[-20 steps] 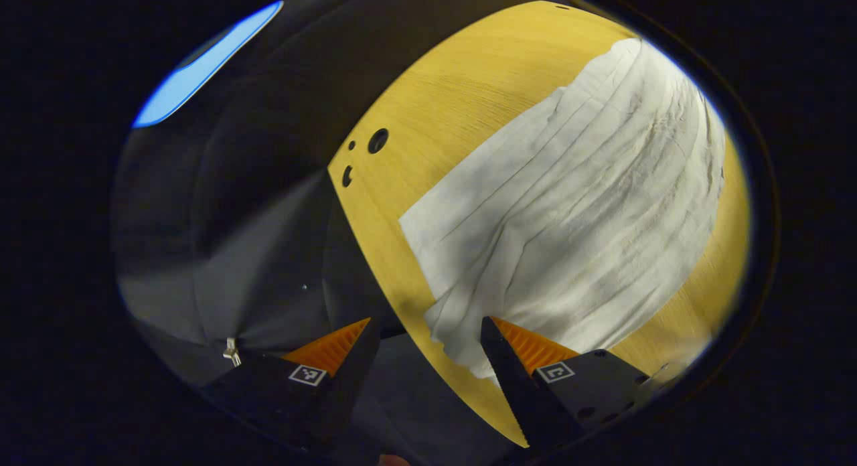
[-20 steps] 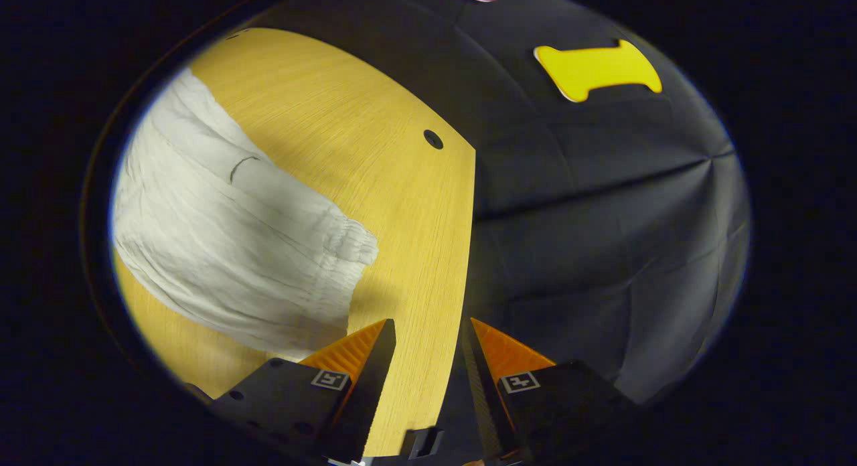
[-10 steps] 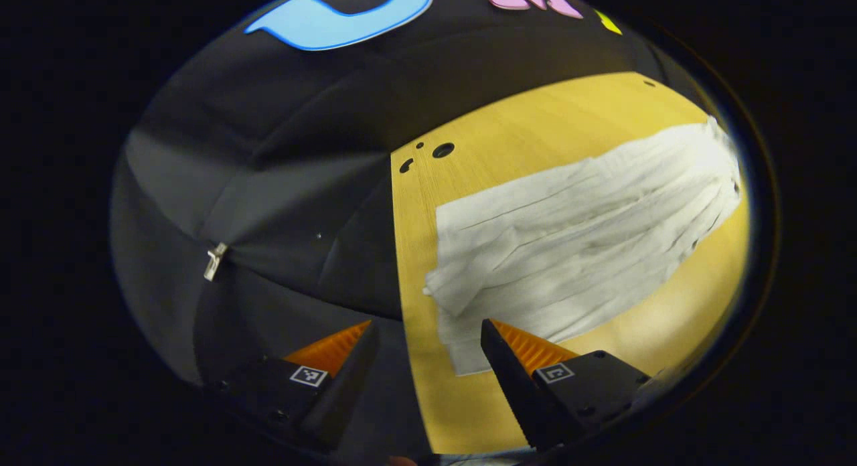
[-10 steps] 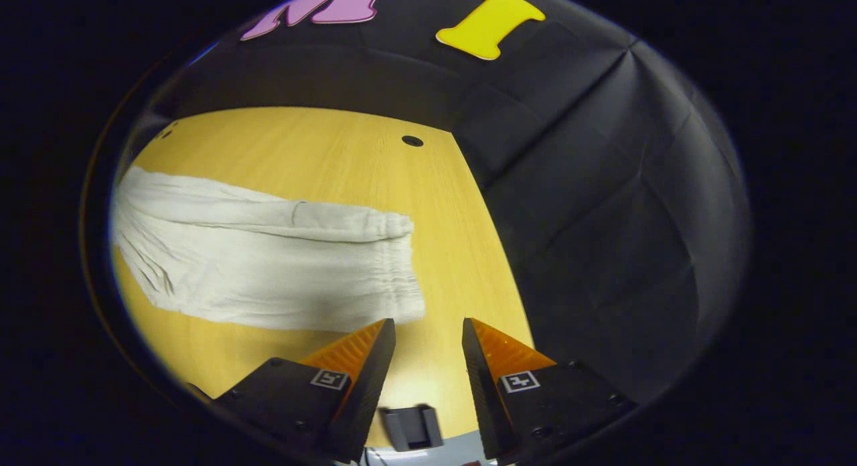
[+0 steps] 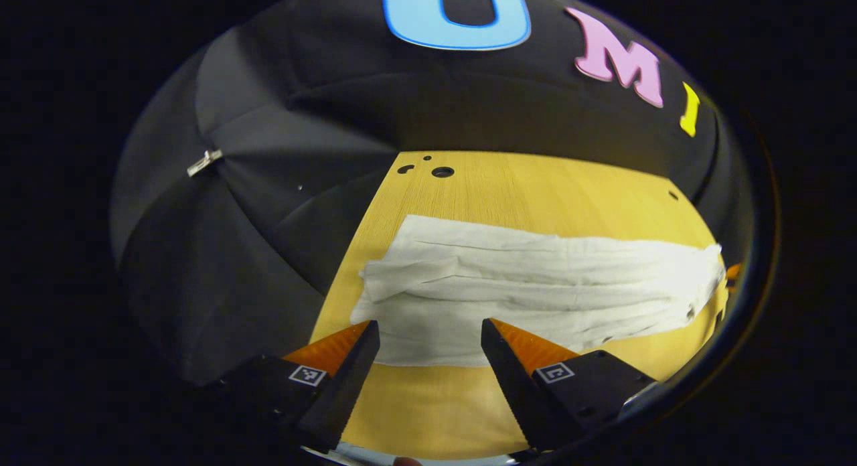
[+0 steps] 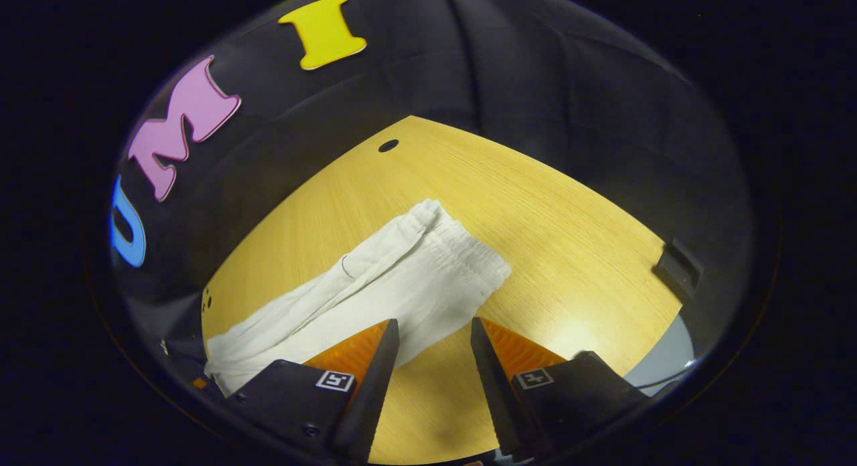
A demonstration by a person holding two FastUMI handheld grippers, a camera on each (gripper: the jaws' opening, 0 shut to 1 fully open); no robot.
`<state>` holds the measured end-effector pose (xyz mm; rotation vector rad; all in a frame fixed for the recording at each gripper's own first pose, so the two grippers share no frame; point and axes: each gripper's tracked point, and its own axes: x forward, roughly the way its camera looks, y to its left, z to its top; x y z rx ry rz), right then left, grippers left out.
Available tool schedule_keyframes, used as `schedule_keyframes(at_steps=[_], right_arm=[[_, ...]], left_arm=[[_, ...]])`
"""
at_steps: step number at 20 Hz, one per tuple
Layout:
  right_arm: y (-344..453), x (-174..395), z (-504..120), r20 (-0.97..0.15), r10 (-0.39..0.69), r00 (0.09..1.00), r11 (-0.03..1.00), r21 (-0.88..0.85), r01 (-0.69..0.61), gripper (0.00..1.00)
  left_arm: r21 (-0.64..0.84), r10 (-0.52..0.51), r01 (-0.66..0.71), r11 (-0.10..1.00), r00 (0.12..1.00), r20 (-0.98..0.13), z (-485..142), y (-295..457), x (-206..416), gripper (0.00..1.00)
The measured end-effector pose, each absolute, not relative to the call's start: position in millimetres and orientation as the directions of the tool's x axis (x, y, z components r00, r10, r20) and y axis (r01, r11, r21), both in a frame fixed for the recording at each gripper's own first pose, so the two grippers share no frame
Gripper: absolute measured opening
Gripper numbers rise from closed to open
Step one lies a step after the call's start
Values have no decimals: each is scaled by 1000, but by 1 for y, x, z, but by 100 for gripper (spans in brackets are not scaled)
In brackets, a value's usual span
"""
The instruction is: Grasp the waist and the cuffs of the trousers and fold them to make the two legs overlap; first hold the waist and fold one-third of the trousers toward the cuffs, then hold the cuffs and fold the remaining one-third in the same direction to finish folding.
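White trousers (image 5: 535, 285) lie flat on the yellow wooden table (image 5: 535, 185) as one long strip, the legs seemingly stacked. In the left gripper view the cuff end (image 5: 381, 298) sits just beyond my left gripper (image 5: 428, 332), which is open and holds nothing. The right gripper view has the gathered waist (image 6: 469, 262) a little ahead of my right gripper (image 6: 434, 325), also open and free of the cloth. From there the trousers (image 6: 348, 298) run off to the lower left. Both grippers hover near the table's front side.
Small round holes (image 5: 442, 172) mark the table's far left corner, and another hole (image 6: 388, 145) sits at the far right. A black bracket (image 6: 677, 268) is fixed on the table's right edge. Black cloth walls close in on three sides.
Both views have swung round from the table's ends to face the trousers from the front. The grippers stay open. The trousers have not moved.
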<state>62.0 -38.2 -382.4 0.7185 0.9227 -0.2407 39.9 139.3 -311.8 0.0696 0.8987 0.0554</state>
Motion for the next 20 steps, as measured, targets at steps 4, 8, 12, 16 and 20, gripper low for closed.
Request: schedule_keyframes(at_steps=[4,8,12,16,20], right_arm=[[-45,72,-404,-822,95,562,686,463,562,76],[-45,83,-417,-837,101,538,607,480,633,81],[-53,97,-431,-856,77,511,579,455,676,85],[-59,94,-445,-897,47,440,553,390,736,84],[-63,86,-446,-914,35,404,518,363,775,64]], left_arm=[[2,47,-73,997,625,-779,-318,134,37,98],[-34,38,-105,994,610,-791,-323,132,33,98],[-42,38,-119,992,596,-802,-330,131,29,98],[-46,45,-138,989,587,-808,-335,134,29,98],[-67,40,-162,984,578,-815,-345,139,34,97]])
